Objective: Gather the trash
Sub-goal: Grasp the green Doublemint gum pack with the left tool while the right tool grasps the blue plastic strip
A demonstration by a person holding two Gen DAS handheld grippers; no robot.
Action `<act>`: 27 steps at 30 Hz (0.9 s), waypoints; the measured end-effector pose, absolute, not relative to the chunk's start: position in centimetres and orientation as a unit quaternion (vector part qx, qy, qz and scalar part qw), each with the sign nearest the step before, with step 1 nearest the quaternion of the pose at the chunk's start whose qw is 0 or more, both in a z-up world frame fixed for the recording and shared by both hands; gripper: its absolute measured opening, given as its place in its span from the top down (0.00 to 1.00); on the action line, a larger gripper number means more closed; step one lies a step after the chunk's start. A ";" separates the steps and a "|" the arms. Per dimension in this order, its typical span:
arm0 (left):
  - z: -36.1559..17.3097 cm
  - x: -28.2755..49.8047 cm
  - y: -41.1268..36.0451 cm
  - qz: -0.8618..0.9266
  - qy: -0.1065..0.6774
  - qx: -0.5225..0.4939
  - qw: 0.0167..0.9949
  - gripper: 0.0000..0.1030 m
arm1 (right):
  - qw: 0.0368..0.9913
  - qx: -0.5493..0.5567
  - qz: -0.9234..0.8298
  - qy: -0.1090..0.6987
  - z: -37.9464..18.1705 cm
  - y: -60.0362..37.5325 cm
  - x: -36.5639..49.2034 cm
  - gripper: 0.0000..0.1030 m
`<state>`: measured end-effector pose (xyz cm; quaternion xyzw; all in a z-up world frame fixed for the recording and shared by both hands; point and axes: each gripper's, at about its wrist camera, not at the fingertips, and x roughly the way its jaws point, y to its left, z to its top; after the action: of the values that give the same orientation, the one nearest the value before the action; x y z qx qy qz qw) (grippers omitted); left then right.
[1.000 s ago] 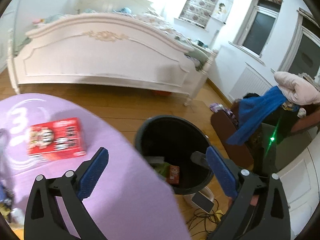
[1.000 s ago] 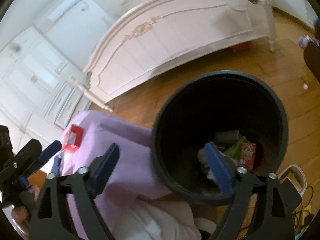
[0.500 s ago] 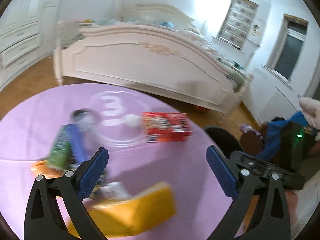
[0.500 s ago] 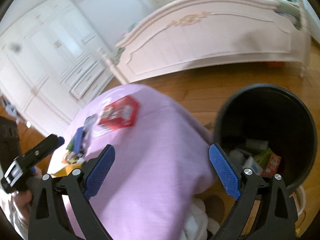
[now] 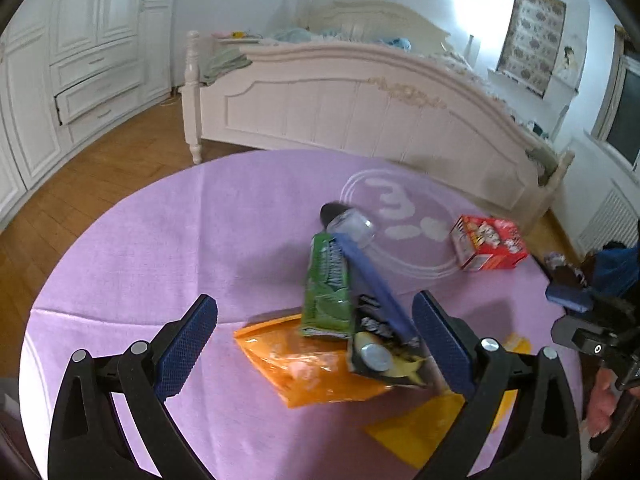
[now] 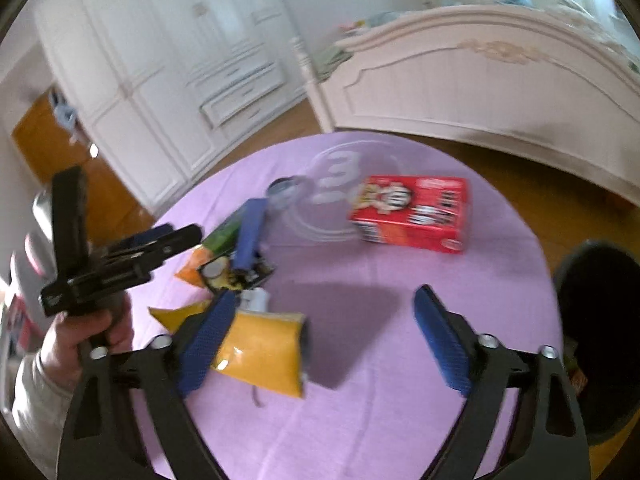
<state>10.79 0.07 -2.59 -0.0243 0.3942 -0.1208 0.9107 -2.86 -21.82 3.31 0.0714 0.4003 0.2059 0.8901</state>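
Note:
Trash lies on a round table with a purple cloth. In the left wrist view I see an orange bag, a green packet, a blue tube, a black wrapper, a clear cup, a yellow bag and a red box. My left gripper is open above the orange bag and holds nothing. My right gripper is open and empty over the cloth, next to the yellow bag. The red box lies beyond it. The black bin stands at the right.
A white bed stands behind the table on the wooden floor. White wardrobes line the left wall. The left gripper and the hand holding it show at the left of the right wrist view.
Both grippers have swung left from the bin to the table. The pile of trash now lies in front of the left gripper. Both stay open.

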 end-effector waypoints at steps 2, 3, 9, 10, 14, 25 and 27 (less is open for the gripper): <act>-3.1 11.2 0.3 -0.123 0.400 -0.008 0.908 0.07 | 0.885 0.062 0.219 0.406 3.4 -20.4 -2.1 0.23; -3.3 11.4 0.2 -0.125 0.402 -0.001 0.907 0.10 | 0.884 0.057 0.222 0.408 3.4 -19.9 -1.9 0.23; -4.6 12.9 0.0 -0.126 0.429 0.024 0.894 0.26 | 0.873 0.027 0.238 0.425 3.2 -16.7 0.1 0.32; -4.7 13.2 0.0 -0.125 0.429 0.023 0.894 0.26 | 0.871 0.024 0.240 0.427 3.2 -16.2 0.5 0.32; -5.3 13.6 0.0 -0.132 0.431 0.025 0.892 0.34 | 0.866 0.001 0.246 0.436 2.9 -14.1 1.8 0.32; -5.0 13.8 3.2 -0.133 0.424 -0.042 0.895 0.68 | 0.840 -0.037 0.251 0.480 1.1 -10.0 6.2 0.49; -5.0 13.9 3.7 -0.134 0.423 -0.058 0.894 0.68 | 0.836 -0.046 0.252 0.486 0.8 -9.1 6.8 0.52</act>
<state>13.87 3.73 -5.00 -0.0579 0.4233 -0.1338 0.8942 6.77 -9.15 0.75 -0.0458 0.4862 0.2518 0.8356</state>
